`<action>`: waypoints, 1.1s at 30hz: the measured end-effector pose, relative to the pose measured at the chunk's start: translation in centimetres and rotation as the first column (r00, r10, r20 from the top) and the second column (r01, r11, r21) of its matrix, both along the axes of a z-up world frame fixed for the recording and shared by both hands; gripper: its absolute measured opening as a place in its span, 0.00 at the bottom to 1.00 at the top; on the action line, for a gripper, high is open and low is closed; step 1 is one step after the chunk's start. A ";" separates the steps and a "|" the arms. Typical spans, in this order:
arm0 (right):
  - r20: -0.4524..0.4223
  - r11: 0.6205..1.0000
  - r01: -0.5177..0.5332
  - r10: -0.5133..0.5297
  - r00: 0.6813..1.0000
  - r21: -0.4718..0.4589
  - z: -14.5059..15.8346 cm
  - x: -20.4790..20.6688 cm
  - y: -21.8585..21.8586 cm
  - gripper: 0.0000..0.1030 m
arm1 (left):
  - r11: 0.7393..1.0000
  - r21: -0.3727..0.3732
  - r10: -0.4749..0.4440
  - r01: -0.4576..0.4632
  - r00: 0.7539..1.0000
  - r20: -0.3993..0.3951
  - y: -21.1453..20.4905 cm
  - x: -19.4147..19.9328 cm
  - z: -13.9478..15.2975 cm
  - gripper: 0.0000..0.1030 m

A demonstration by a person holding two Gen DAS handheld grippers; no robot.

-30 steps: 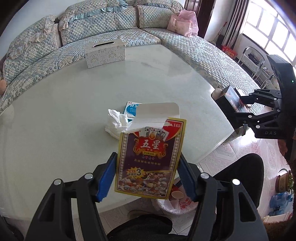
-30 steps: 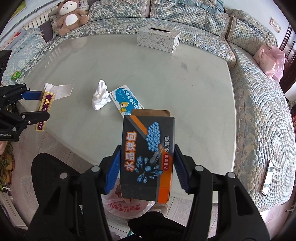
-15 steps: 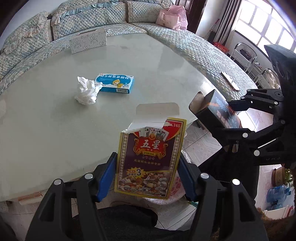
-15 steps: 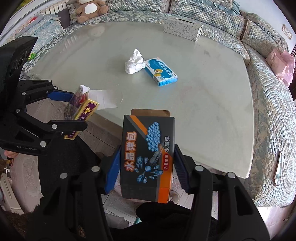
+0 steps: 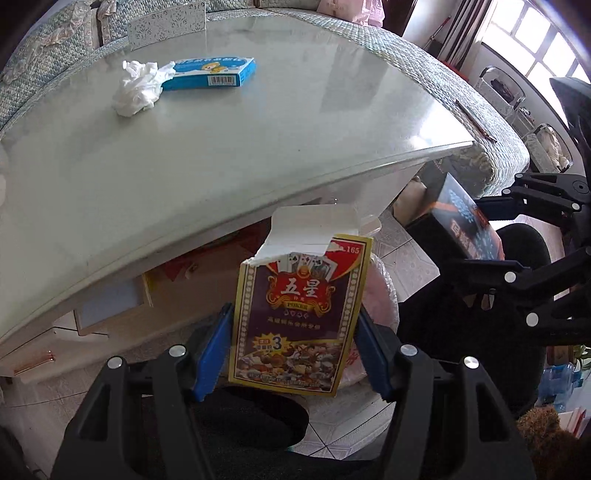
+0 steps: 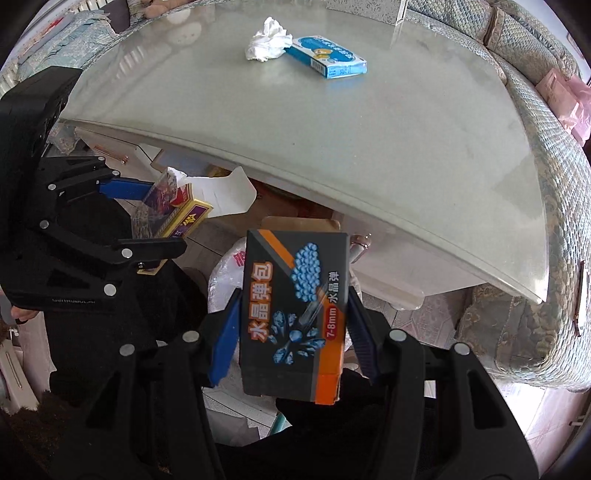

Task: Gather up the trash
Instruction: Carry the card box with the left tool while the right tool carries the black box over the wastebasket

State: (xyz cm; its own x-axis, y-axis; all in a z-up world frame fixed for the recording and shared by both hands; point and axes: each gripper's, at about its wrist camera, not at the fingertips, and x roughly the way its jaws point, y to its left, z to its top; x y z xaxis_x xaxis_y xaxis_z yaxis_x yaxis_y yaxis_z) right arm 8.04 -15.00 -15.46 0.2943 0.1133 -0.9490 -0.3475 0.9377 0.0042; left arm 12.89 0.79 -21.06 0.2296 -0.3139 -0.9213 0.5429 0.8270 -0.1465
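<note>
My left gripper (image 5: 293,339) is shut on an opened playing-card box (image 5: 299,314) with a torn white flap, held below the table edge. My right gripper (image 6: 291,332) is shut on a black and orange gel-ball box (image 6: 293,314). Both boxes hang over a bin lined with a white-pink plastic bag (image 6: 227,273), also showing behind the card box (image 5: 382,295). The right gripper with its box (image 5: 458,218) appears at the right of the left wrist view; the left gripper and card box (image 6: 181,218) at the left of the right wrist view. A crumpled tissue (image 5: 138,86) and a blue carton (image 5: 210,72) lie on the table.
The pale round table (image 5: 221,147) has drawers (image 5: 110,306) beneath its edge. A patterned tissue box (image 5: 166,22) stands at the far side. A quilted sofa (image 6: 535,92) curves round the table. A dark trouser leg (image 5: 243,424) sits below the grippers, on tiled floor.
Both grippers have come down from over the tabletop to below its front edge, drawing back toward the bin. Each keeps hold of its box; tissue and blue carton stay on the table.
</note>
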 end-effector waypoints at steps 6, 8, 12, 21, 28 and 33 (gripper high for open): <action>-0.060 1.000 0.011 -0.011 0.998 0.008 -3.9 -0.3 -0.3 0.52 | 1.000 0.002 0.001 -0.001 0.998 -0.061 -0.9 -0.4 -3.7 0.60; -0.078 1.000 0.015 -0.015 0.997 0.003 -5.2 -0.4 -0.3 0.52 | 1.000 -0.003 0.007 -0.008 0.996 -0.086 -1.2 -0.3 -4.9 0.60; -0.120 1.000 0.028 -0.027 0.992 0.002 -7.7 -0.4 -0.5 0.52 | 1.000 0.012 0.009 -0.008 0.992 -0.128 -1.7 -0.2 -7.5 0.60; -0.204 0.998 0.058 -0.060 0.977 -0.016 -13.1 0.5 -1.6 0.52 | 0.998 0.049 0.046 -0.036 0.972 -0.231 -3.1 0.6 -13.5 0.60; -0.261 0.996 0.082 -0.084 0.962 -0.018 -16.9 1.6 -2.0 0.52 | 0.995 0.091 0.068 -0.042 0.950 -0.305 -3.8 1.3 -17.4 0.60; -0.283 0.996 0.092 -0.094 0.955 -0.021 -19.0 2.4 -2.3 0.52 | 0.993 0.109 0.078 -0.041 0.930 -0.359 -4.1 1.8 -19.6 0.60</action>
State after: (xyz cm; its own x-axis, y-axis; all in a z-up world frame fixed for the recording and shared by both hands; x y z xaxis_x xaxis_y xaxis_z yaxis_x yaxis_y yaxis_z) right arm 10.44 -17.27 -34.47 0.0224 0.0907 -0.9956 -0.2443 0.9662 0.0825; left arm 14.67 -3.28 -40.66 -0.1103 -0.2142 -0.9705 0.4171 0.8764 -0.2408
